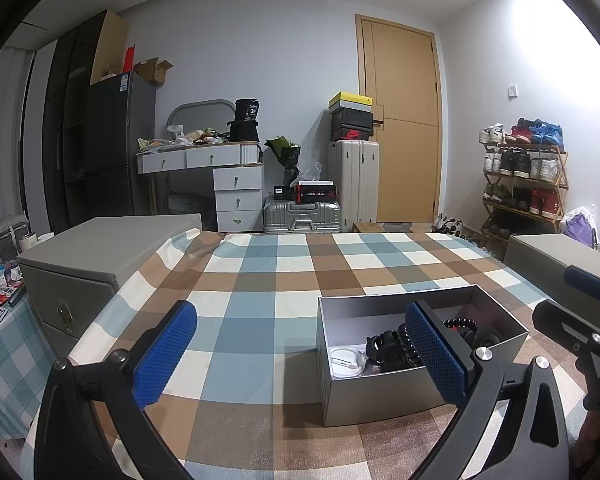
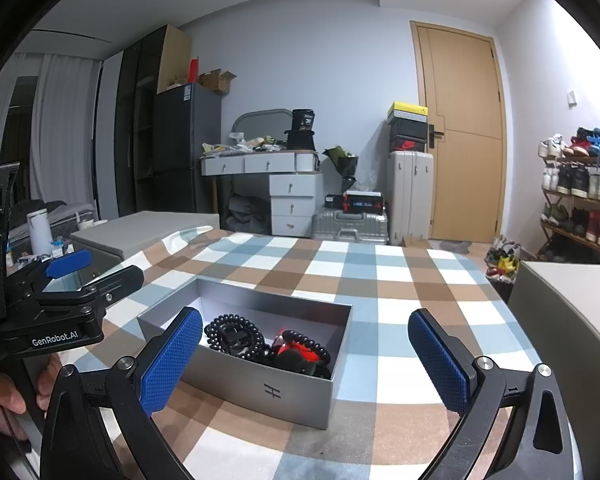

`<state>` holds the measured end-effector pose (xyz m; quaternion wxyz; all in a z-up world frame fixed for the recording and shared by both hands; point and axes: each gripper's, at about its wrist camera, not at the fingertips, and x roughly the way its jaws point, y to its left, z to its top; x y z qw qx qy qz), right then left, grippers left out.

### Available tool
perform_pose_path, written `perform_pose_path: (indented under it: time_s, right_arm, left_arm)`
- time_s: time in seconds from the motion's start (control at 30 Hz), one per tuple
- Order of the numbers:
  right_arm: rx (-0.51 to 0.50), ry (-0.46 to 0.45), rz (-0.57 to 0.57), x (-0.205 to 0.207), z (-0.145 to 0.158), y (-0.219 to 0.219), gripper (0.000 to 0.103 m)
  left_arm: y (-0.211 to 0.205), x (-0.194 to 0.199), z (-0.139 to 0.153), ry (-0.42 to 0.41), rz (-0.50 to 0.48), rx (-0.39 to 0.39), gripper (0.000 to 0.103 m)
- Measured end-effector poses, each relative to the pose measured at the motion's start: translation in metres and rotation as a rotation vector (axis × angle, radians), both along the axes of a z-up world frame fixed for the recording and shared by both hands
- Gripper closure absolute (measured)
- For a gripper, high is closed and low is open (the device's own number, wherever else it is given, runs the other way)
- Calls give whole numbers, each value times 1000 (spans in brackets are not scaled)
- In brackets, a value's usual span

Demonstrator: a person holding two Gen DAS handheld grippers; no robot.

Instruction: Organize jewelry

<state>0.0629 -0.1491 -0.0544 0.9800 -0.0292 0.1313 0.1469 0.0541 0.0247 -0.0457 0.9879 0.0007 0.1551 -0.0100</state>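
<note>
On the checked tablecloth (image 2: 380,280), an open grey box (image 2: 260,384) is sitting with jewelry heaped inside: a coil of black beads (image 2: 230,334), a black bead bracelet (image 2: 306,344) lying over something red, and, in the left wrist view, a white ring-shaped piece (image 1: 346,360) beside a black clip (image 1: 384,346). The left gripper (image 1: 300,354) is hovering with its blue-padded fingers (image 1: 166,354) spread wide and grasping nothing; the box is lying ahead of it, toward its right finger, which is covering part of the contents. The right gripper (image 2: 306,362) is likewise standing wide open and empty, with the box lying between its fingers (image 2: 440,360) and nearer the left one, not touching either. A hand (image 2: 4,396) is gripping the left gripper's handle at the edge of the right wrist view
</note>
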Motion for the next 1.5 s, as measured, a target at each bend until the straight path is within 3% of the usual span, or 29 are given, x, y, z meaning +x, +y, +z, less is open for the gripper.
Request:
perform_pose_path:
  time_s: [1.5]
  right_arm:
    - [-4,3,11,-1,0,4,0]
  left_arm:
    - [-3,2,2,8,-12,6,1]
